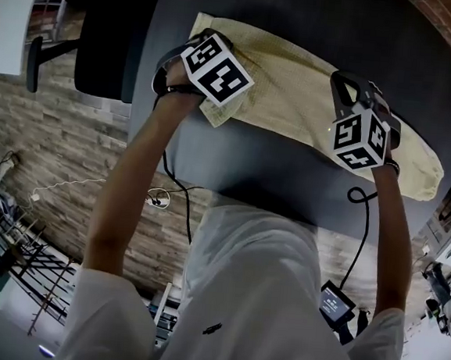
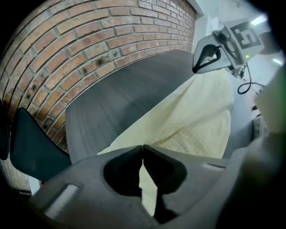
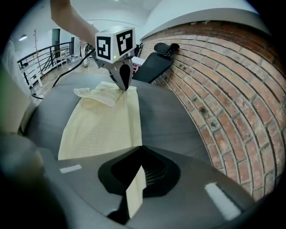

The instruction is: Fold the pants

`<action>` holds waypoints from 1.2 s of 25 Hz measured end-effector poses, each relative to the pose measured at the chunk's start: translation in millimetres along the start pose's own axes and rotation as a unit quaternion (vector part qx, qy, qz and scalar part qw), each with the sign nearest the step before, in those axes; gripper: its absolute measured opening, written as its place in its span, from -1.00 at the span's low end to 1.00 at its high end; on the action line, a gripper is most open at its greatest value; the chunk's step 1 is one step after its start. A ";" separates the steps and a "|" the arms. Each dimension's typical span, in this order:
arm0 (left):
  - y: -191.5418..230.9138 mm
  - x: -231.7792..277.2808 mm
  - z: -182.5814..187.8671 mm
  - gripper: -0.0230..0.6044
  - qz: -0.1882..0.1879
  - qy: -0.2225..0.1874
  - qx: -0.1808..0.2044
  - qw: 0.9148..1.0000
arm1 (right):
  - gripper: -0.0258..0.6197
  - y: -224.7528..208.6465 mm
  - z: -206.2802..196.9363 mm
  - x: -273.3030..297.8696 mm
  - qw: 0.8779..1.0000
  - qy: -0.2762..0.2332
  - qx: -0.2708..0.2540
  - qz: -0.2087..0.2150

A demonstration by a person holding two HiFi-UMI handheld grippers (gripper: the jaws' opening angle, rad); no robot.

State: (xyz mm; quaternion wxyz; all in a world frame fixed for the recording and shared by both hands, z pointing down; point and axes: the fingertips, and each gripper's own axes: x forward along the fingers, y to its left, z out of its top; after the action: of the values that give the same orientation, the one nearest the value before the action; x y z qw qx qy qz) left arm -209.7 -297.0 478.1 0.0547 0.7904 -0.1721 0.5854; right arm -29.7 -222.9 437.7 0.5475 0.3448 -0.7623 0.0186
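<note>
Loft-style office or lab: brick wall point(image 2: 89, 53); black office chair point(image 1: 104, 47); dark table point(image 1: 250, 170); metal railing point(image 3: 42, 56); trailing cables point(image 1: 178, 202)

Head view: left gripper point(image 1: 207, 38) and right gripper point(image 1: 346, 84) cover parts of the pants point(image 1: 292, 87).

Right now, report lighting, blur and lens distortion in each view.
Head view: dim, dark corners, the dark grey smooth table nearly featureless. Left gripper view: the red brick wall curves strongly; a pale out-of-focus smear fills the right edge. Right gripper view: the pale yellow fabric pants look sharp; the left edge is blurred, the far room bright.
</note>
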 end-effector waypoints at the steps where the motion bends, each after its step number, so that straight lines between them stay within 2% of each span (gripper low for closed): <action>1: 0.5 4.8 -0.5 -0.89 0.000 0.001 -0.004 1.000 | -0.90 3.4 2.5 4.1 1.000 -0.003 0.007 0.008; 2: 1.4 8.6 -1.2 -0.86 0.001 0.001 -0.009 1.000 | -0.90 6.8 5.9 8.3 1.000 -0.008 0.014 0.017; 6: 0.1 2.3 -3.4 -0.41 0.013 -0.019 -0.033 0.999 | -0.88 22.6 30.7 20.5 0.998 -0.036 0.023 0.051; 7: -3.5 -3.8 -4.9 -0.36 0.011 -0.026 -0.040 0.999 | -0.75 28.1 38.6 21.5 0.997 -0.044 0.020 0.064; 9: -14.4 -16.0 -12.2 -0.32 0.005 -0.035 -0.052 0.998 | -0.64 40.2 54.5 22.2 0.994 -0.061 0.005 0.090; 13: -47.1 -34.6 -23.0 -0.32 -0.008 -0.049 -0.080 0.996 | -0.58 61.8 73.9 22.7 0.986 -0.091 -0.065 0.125; 15: -65.2 -38.2 -25.7 -0.32 -0.013 -0.056 -0.096 0.994 | -0.49 73.6 74.2 26.4 0.980 -0.095 -0.109 0.136; 17: -77.7 -41.2 -29.8 -0.32 -0.018 -0.062 -0.112 0.992 | -0.32 82.9 77.7 32.0 0.973 -0.096 -0.156 0.141; 19: -83.5 -45.1 -34.4 -0.32 -0.023 -0.068 -0.129 0.989 | -0.28 86.9 88.4 37.7 0.965 -0.096 -0.200 0.138; 23: -106.8 -44.8 -31.8 -0.22 -0.038 -0.072 -0.153 0.985 | -0.28 88.0 97.2 47.5 0.943 -0.095 -0.291 0.133; 25: -121.6 -37.9 -35.3 -0.13 -0.039 -0.061 -0.144 0.987 | -0.32 88.7 97.6 55.7 0.926 -0.091 -0.345 0.124; 26: -127.1 -33.0 -41.1 -0.10 -0.036 -0.050 -0.132 0.989 | -0.42 88.8 101.2 59.7 0.918 -0.092 -0.367 0.115; 27: -130.9 -27.9 -48.8 -0.10 -0.030 -0.038 -0.117 0.992 | -0.69 88.6 107.3 62.4 0.913 -0.096 -0.382 0.105; 28: -132.7 -23.3 -57.2 -0.10 -0.021 -0.025 -0.102 0.994 | -0.87 88.2 114.8 63.4 0.911 -0.102 -0.387 0.099; 29: -132.1 -20.0 -65.3 -0.14 -0.007 -0.016 -0.090 0.996 | -0.88 87.8 122.7 63.1 0.913 -0.109 -0.382 0.098; 30: -128.5 -18.6 -72.0 -0.32 0.011 -0.011 -0.086 0.996 | -0.88 86.9 130.7 61.8 0.916 -0.115 -0.370 0.099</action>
State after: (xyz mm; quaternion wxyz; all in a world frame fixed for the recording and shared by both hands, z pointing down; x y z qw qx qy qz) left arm -236.5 -152.3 497.5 0.1147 0.7873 -0.2311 0.5599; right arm -194.6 -241.0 468.1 0.5400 0.0395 -0.8026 -0.2505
